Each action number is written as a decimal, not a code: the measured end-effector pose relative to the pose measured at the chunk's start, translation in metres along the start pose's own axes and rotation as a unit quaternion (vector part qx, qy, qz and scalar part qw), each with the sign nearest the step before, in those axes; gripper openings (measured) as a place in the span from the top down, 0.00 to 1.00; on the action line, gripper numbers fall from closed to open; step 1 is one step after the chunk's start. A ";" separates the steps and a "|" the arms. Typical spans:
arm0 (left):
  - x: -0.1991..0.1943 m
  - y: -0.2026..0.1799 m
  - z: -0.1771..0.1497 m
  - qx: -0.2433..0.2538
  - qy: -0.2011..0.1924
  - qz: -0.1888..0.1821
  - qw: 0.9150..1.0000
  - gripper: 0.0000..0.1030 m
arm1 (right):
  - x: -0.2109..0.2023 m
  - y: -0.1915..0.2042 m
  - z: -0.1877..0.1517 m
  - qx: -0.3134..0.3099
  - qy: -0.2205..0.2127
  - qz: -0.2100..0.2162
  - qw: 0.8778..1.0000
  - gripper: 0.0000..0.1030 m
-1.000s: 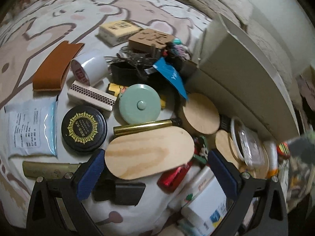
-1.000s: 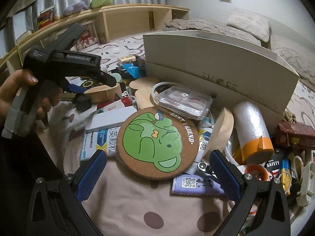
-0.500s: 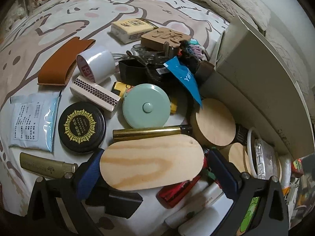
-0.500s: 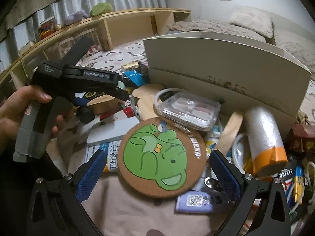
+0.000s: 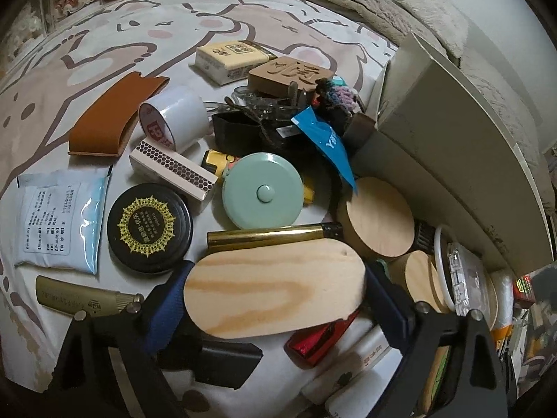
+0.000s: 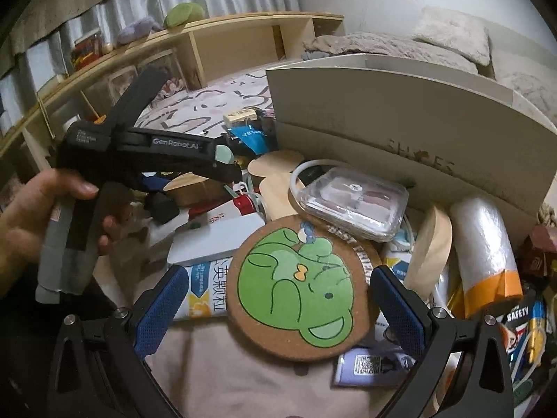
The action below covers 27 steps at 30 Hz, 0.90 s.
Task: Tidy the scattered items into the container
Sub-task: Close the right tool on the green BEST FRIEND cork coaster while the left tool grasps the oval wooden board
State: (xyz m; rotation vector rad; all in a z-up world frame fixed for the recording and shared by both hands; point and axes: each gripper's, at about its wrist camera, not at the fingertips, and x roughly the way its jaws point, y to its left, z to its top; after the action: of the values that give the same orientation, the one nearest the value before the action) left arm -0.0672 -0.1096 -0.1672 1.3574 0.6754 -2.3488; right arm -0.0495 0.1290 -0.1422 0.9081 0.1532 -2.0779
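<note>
Between the closing left claw point(image 5: 275, 299), an oval wooden board point(image 5: 275, 291) hides whether its pads touch; right claw point(image 6: 278, 310) gapes empty.

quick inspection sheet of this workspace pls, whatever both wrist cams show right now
surface: bedsheet with bear print
job's things: oval pale wooden board; round cork coaster with green figure; open beige shoe box
clutter: mint round tin, black round tin, white tape roll
grippers: left tongs closing around the board; right tongs open over the coaster
cables: white cord loop
surroundings: wooden shelf, curtain
</note>
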 end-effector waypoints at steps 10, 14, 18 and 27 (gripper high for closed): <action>-0.006 0.002 -0.002 0.020 -0.008 -0.020 1.000 0.09 | 0.002 -0.019 -0.006 0.060 -0.003 0.009 0.998 0.00; -0.009 0.000 -0.003 0.030 -0.017 -0.020 0.999 0.09 | 0.008 -0.013 -0.006 0.050 0.001 -0.010 0.999 0.00; -0.012 0.000 -0.006 0.035 -0.022 -0.018 0.999 0.09 | 0.012 -0.007 -0.007 0.049 -0.003 -0.041 0.998 0.00; -0.022 -0.002 -0.005 0.050 -0.044 -0.016 0.998 0.09 | 0.023 0.004 -0.005 0.031 0.013 -0.098 0.995 0.00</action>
State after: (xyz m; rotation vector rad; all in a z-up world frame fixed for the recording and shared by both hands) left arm -0.0535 -0.1042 -0.1496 1.2829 0.5652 -2.4823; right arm -0.0528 0.1133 -0.1597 0.9912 0.1979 -2.2627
